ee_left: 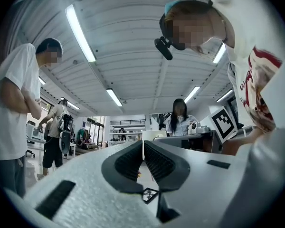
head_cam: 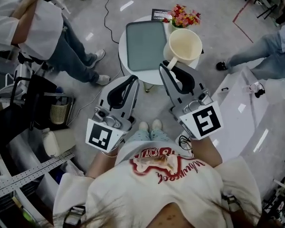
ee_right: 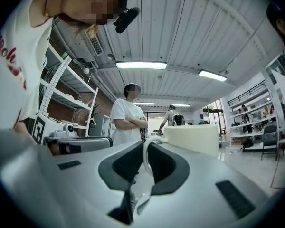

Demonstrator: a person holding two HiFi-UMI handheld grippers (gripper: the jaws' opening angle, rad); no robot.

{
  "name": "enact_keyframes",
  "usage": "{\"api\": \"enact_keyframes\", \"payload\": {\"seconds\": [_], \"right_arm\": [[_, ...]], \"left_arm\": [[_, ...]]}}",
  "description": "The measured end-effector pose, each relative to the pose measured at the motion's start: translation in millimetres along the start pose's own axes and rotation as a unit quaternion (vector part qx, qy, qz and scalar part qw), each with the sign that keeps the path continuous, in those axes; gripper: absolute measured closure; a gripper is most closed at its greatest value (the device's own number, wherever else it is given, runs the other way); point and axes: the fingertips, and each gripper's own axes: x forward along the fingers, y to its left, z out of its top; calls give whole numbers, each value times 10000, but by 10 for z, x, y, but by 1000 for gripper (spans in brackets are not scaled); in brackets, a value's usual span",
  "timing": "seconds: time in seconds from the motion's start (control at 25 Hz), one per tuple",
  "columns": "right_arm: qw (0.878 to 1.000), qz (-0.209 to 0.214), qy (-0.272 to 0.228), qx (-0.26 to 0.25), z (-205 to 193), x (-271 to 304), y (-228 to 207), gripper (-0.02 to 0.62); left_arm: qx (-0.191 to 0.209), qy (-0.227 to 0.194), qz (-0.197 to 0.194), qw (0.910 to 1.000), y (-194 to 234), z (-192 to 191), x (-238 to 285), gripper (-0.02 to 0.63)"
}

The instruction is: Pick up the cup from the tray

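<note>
A cream cup with a curved handle sits just right of the grey-green tray, off its surface. I cannot tell whether it touches the round white table. My right gripper is shut on the handle. In the right gripper view the thin white handle is pinched between the dark pads, with the cup body beyond. The tray is bare. My left gripper hovers at the table's near edge, left of the right one. Its jaws are shut with nothing between them.
A bunch of flowers and a small framed card stand at the back of the table. One person stands to the left, and another's leg reaches in from the right. A white bench is at the right.
</note>
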Motion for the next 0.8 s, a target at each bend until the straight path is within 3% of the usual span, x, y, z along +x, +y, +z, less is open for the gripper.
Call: {"api": "enact_keyframes", "payload": {"seconds": [0.16,0.36,0.8], "right_arm": [[9999,116,4,-34,81,-67,116,548],[9999,165,-20,-14,208,-325,470,548],[9999,-113,-52,-17,320,-1521,1872,548]], "left_arm": [[-97,59,80,9999,-44,38,-109,584],[65,-45,-37,10000,-232,165,-406,584],[-90,-83,-112,9999,-1256,540,-1946,584]]}}
